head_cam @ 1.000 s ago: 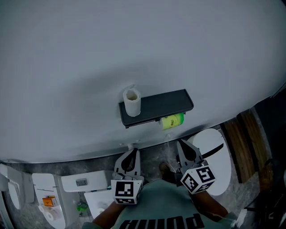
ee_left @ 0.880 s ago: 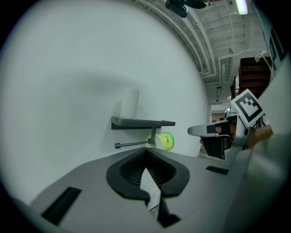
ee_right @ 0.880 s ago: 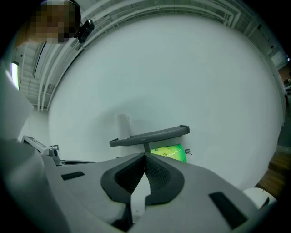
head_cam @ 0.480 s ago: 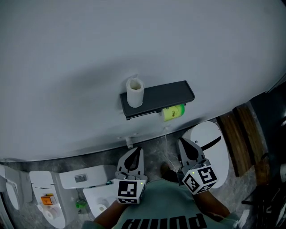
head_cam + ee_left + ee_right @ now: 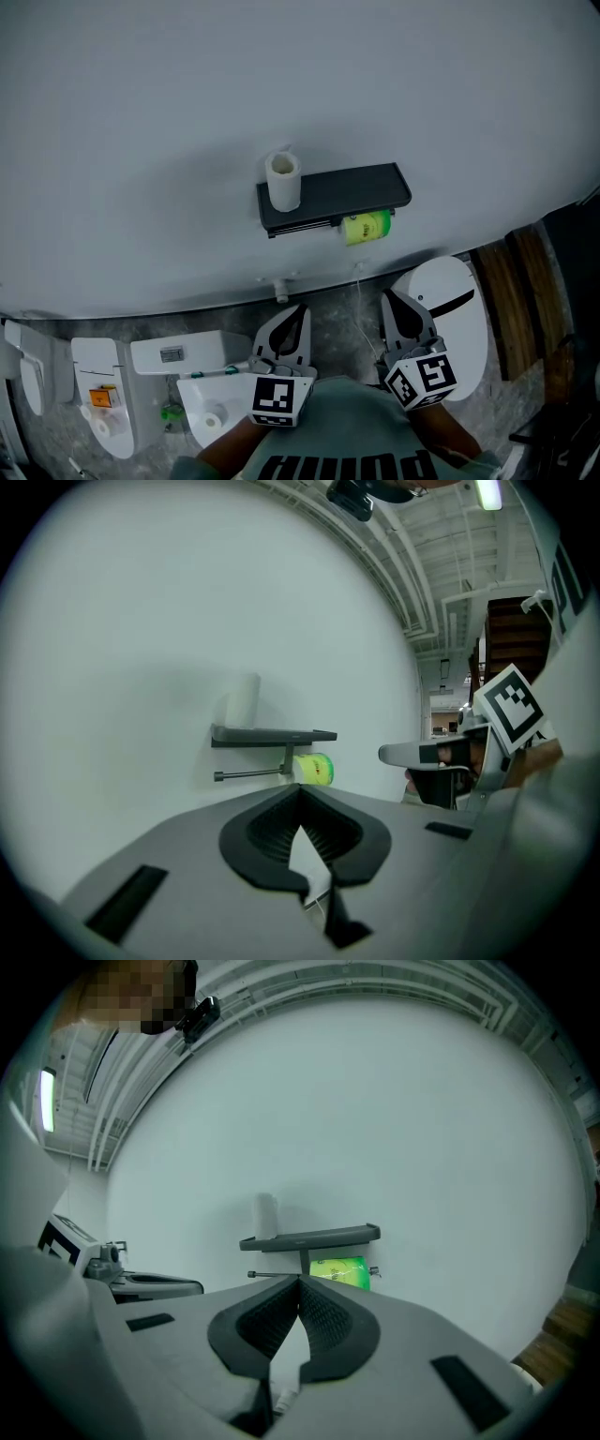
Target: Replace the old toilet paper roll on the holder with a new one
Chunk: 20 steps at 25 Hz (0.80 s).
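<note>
White roll (image 5: 283, 181) one, green roll (image 5: 366, 227) one

Dark wall shelf (image 5: 352, 190) at frame centre. White paper roll (image 5: 283, 181) stands upright on its left end. Green roll (image 5: 366, 227) hangs just beneath the shelf, right of centre.

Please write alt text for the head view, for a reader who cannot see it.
A dark shelf on a pale wall carries a white roll upright at its left end, with a green roll just under it. Below, the left hand-held gripper and the right hand-held gripper point toward it, both shut and empty.
</note>
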Motion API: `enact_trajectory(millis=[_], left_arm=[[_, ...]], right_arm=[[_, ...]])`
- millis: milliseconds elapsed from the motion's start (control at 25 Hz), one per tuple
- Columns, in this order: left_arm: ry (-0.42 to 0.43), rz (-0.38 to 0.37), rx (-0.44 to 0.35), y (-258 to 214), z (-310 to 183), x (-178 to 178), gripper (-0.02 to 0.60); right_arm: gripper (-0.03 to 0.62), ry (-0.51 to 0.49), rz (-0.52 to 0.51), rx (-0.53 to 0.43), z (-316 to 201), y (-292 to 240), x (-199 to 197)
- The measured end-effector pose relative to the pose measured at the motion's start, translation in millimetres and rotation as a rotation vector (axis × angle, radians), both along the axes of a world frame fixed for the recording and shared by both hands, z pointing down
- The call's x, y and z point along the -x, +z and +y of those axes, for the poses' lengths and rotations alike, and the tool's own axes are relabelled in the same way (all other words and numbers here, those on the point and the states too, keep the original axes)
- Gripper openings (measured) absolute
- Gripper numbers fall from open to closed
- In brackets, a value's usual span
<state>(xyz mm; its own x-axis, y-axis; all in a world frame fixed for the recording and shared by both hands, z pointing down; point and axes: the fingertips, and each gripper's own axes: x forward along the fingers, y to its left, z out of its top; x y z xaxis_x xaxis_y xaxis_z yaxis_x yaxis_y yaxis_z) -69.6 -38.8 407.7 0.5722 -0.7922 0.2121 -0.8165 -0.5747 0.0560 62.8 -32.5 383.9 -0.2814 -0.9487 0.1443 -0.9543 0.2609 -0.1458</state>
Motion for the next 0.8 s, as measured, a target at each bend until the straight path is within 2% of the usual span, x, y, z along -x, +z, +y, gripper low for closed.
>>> enact_trajectory(millis=[280,800], left_arm=[[-0.003,-0.030,-0.007,-7.9,42.5,-45.3,0.005],[-0.123,-0.071,-0.050,-18.5,144.0,-109.3,0.005]], right_arm=[[0.009,-0.034,-0.009,-0.008,39.6,-3.5,-35.5],[0.009,-0.151,-0.018,-0.039,128.9,-8.2,-101.2]])
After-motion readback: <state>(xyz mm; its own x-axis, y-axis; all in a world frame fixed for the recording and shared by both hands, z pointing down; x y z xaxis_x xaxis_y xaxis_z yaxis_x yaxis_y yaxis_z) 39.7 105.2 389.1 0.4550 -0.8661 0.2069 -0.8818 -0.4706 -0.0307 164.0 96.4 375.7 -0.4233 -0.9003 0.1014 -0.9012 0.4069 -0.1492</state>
